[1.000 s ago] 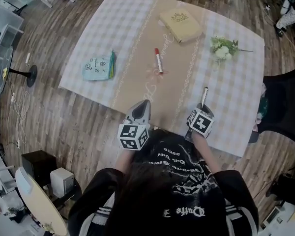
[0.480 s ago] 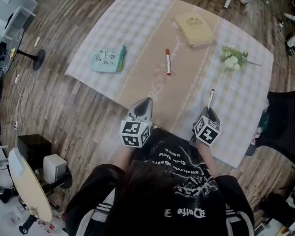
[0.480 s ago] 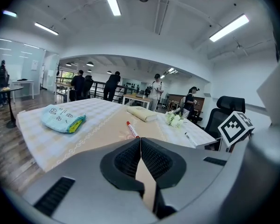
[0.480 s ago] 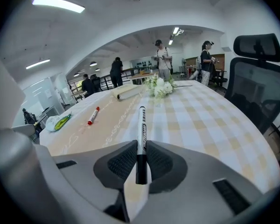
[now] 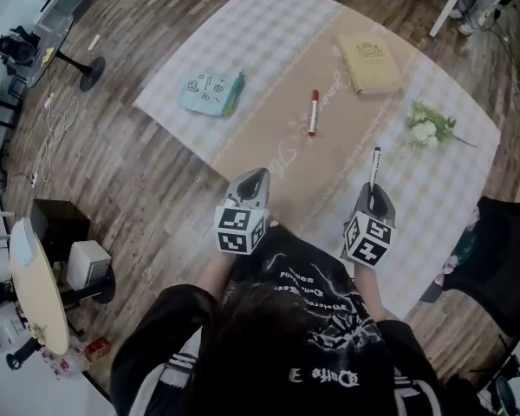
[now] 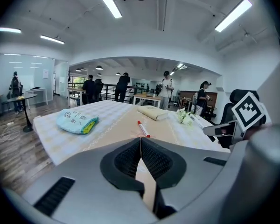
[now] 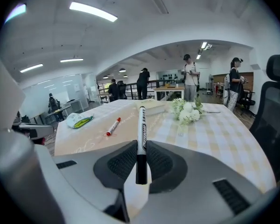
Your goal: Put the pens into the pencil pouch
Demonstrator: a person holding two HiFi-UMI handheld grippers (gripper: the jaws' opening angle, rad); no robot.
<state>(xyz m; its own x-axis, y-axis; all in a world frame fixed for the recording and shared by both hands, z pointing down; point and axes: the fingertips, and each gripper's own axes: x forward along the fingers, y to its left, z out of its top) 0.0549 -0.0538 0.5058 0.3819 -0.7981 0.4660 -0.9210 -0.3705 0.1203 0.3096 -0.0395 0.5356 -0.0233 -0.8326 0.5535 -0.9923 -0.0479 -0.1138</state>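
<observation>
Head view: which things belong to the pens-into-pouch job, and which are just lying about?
Job: black pen, held in the right tool; red pen; tan pouch.
Lying about: blue packet; flowers.

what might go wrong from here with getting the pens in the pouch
The right gripper pinches the black pen near its end, most sticking out, so it may pivot or slip.
The flowers lie beside the way to the beige pouch; the pen tip could brush them.
The left gripper is shut and empty, so nothing steadies the pouch.
</observation>
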